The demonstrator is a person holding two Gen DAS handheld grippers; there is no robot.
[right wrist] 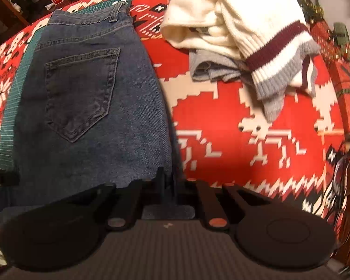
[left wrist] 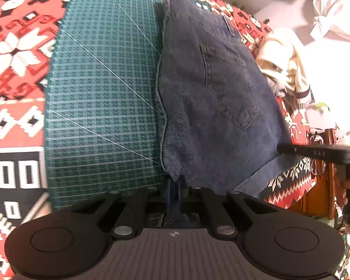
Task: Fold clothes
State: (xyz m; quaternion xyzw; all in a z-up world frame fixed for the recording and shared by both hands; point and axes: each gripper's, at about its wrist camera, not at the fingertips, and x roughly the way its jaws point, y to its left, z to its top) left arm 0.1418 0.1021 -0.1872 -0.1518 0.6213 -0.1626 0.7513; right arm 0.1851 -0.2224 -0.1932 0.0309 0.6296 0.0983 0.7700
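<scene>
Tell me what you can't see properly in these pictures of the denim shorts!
- Left wrist view: the green mat under the denim shorts is covered on that side.
- Right wrist view: the shorts' near hem disappears behind the right gripper.
- Right wrist view: the grey garment is mostly buried under the cream sweater.
- Left wrist view: shelf items at the right edge are too small.

The left gripper (left wrist: 174, 186) is matte black, with paired linkage bars at six o'clock, silver pivot pins, two round discs at seven and five o'clock, and a ribbed grey body. The right gripper (right wrist: 169, 182) matches, one pin orange.
</scene>
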